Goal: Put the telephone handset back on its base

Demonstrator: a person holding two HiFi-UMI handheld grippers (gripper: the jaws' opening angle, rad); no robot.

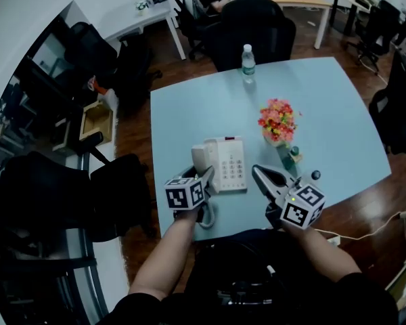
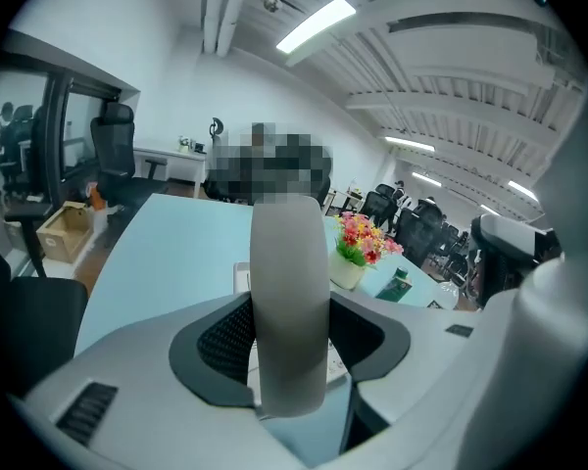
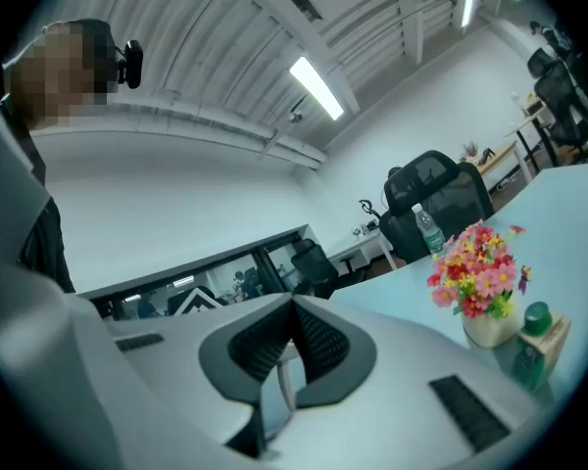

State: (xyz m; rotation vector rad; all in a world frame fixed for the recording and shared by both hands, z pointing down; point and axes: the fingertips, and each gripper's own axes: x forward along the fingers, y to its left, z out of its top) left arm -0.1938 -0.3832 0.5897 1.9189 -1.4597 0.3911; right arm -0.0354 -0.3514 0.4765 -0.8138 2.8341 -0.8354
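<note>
Desks and black chairs (image 1: 254, 29) fill the room behind; up close is a light blue table (image 1: 189, 114), seen from above.

On the table sits a white phone base (image 1: 231, 164) with its buttons facing up; the handset (image 1: 201, 156) is at the left side of the base, and I cannot tell if it is resting in its place or just above it.

The left gripper (image 1: 204, 176) has the handset between its jaws; in the left gripper view the handset stands tall in the middle and both dark pads (image 2: 223, 341) press on its sides, so the jaws are wide apart but tight on it; the person's bare arm reaches in from the near edge.

The right gripper (image 1: 259, 174) is just to the right of the base, not touching it; its jaws are pressed together at the tips and hold nothing.

Beside the base, on the right, is a pot of pink and yellow flowers (image 1: 277, 119); a small green bottle (image 1: 292, 156) stands just in front of the pot; a water bottle (image 1: 248, 61) stands far back on the table, well apart from the phone.
</note>
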